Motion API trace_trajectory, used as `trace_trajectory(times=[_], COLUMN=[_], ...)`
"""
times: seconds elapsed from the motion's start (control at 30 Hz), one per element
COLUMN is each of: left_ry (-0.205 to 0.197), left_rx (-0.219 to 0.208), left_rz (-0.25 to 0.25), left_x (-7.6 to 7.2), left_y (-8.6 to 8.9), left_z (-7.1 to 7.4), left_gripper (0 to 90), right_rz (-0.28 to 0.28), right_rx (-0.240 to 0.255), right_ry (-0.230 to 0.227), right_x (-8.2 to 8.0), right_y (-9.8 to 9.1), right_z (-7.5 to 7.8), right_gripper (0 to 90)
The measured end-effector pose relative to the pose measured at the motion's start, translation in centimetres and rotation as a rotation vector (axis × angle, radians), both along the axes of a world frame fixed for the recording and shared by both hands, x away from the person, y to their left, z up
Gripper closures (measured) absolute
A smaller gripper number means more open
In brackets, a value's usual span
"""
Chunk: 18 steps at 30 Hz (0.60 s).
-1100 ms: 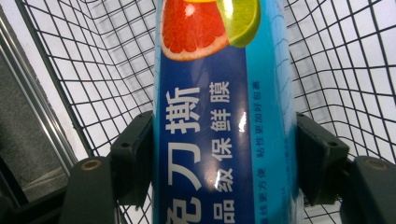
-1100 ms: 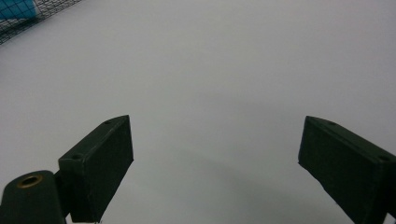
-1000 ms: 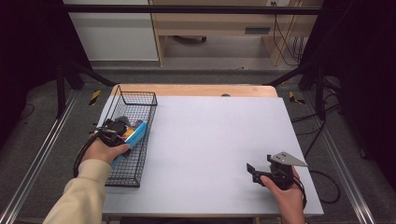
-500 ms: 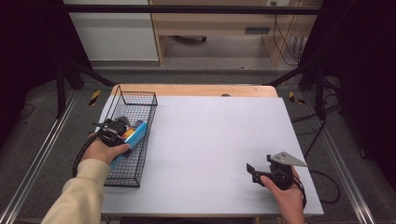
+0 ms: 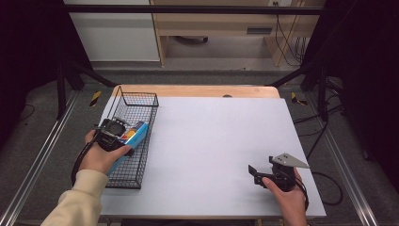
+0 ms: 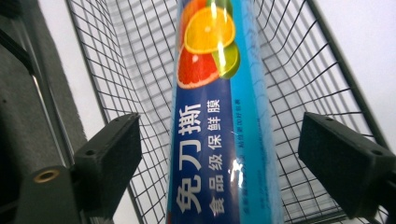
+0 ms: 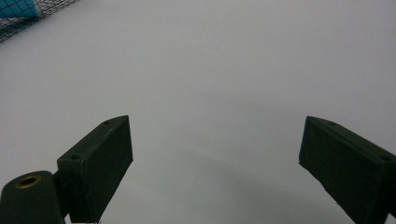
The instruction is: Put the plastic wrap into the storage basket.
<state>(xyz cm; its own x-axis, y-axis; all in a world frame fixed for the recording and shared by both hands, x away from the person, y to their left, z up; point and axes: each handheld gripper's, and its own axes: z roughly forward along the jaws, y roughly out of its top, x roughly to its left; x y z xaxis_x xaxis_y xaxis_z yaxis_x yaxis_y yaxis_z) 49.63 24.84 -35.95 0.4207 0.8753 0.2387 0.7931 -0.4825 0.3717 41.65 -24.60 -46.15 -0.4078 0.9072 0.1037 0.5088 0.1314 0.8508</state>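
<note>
1. While my left gripper (image 6: 219, 154) hangs over the wire basket (image 5: 141, 101), its jaws have just been opening; they now stand released, one on each side of the blue cling-film box (image 6: 224, 140), clear of it.
2. The box lies lengthwise inside the basket, at the left edge of the worktop (image 5: 216, 141).
3. My right gripper (image 7: 215, 163) rests low over the bare worktop near its right front corner, well apart from the basket, jaws released with nothing between them.

Cream sleeve (image 5: 77, 200); black hand-held gripper (image 5: 258, 173) with grey plate
</note>
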Motion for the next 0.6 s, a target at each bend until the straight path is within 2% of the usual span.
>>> trace_trajectory(times=[0.17, 0.33, 0.6], left_ry=[-0.067, -0.119, -0.211], left_rx=[0.007, -0.014, -0.109], left_rz=[-0.036, -0.073, -0.147], left_x=[-1.0, -1.8, -2.9], left_y=[-0.5, -1.3, -3.8], left_z=[1.3, 2.0, 2.9], left_gripper=[12.4, 10.9, 8.3], right_rz=[-0.002, -0.005, -0.012], right_rx=[0.000, -0.003, -0.006], right_ry=[-0.001, -0.001, -0.010], right_x=[0.0, 0.0, -0.1], right_y=[0.0, 0.0, 0.0], right_z=[0.0, 0.0, 0.1], right_gripper=[9.9, 9.9, 9.7])
